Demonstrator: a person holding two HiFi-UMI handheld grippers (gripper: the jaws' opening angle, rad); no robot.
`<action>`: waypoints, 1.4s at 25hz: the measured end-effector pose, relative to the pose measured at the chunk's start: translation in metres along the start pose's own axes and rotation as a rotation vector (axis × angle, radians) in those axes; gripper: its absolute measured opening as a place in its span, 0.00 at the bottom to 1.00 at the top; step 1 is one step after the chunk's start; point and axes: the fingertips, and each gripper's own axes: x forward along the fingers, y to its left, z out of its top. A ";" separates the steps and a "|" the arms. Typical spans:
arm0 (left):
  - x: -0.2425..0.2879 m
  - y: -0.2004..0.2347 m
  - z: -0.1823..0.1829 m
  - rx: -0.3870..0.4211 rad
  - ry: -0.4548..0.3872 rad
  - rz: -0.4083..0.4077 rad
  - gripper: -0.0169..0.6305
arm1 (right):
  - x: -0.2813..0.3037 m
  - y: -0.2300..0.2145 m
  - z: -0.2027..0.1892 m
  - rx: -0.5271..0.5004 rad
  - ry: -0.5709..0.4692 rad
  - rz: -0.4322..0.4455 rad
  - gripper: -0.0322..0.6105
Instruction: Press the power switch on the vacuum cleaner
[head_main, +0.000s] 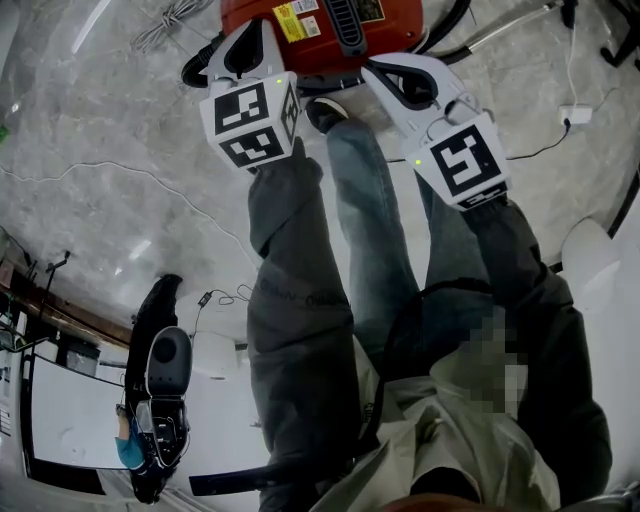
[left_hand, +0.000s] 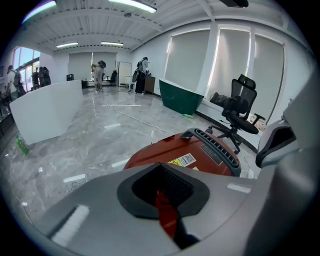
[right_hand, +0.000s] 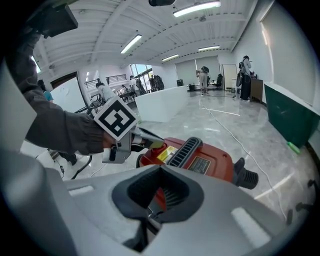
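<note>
Red vacuum cleaner (left_hand: 160, 150) on grey marbled floor (head_main: 100, 230).

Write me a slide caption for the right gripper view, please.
The left gripper puts its tip to the top of the red vacuum cleaner, which sits on a polished grey floor.

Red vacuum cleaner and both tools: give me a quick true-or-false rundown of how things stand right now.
1. The red canister vacuum cleaner sits on the grey marbled floor. True.
2. The left tool has its tip over the vacuum cleaner's top, beside the yellow label. True.
3. The right tool is clamped on a black hose. False: its jaws are together and grip nothing.
4. The left tool's jaws stand wide apart. False: they are together, with nothing between them.
5. A black office chair stands beyond the vacuum cleaner in the left gripper view. True.
</note>
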 end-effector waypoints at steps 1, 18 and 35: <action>0.002 0.000 0.000 0.009 0.020 -0.016 0.03 | 0.000 0.000 0.001 -0.003 -0.002 0.000 0.05; -0.034 -0.034 -0.020 -0.050 -0.143 0.000 0.03 | -0.014 0.002 -0.006 0.075 -0.044 -0.007 0.05; -0.116 -0.135 -0.046 -0.321 -0.224 0.031 0.03 | -0.071 0.004 -0.049 0.083 -0.040 0.095 0.05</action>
